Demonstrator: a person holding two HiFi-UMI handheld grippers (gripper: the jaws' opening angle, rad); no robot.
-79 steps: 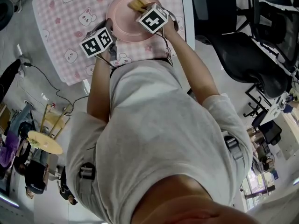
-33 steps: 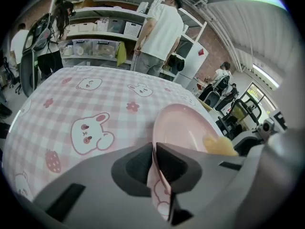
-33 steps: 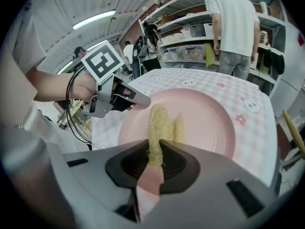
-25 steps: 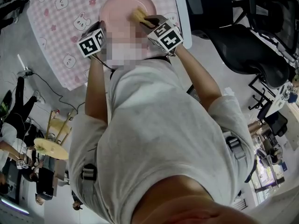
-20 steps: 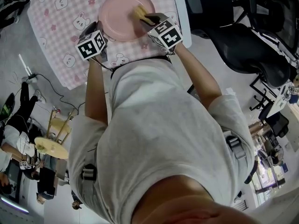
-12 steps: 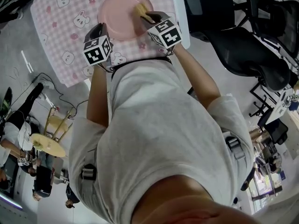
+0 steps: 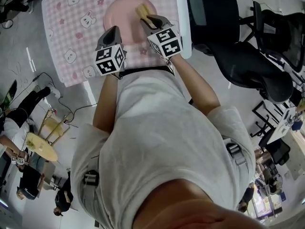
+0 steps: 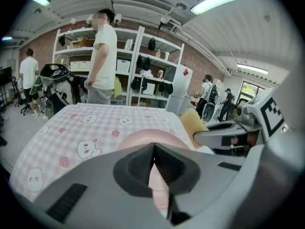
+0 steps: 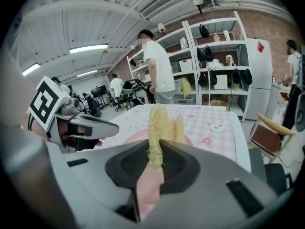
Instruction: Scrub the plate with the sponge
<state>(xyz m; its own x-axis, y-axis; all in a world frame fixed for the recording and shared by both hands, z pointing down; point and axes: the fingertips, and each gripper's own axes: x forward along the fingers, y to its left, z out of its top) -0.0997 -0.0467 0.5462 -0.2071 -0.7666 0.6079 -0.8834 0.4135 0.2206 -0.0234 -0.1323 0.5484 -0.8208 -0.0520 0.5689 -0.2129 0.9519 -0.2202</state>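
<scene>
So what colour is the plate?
The plate is plain pale pink all over. It shows best in the head view.

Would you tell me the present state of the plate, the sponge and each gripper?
Plate: face up, flat on the tablecloth.
Sponge: squeezed upright between jaws, over the plate.
Right gripper: shut on the sponge.
Left gripper: shut, nothing held, tips by the plate's near rim.
</scene>
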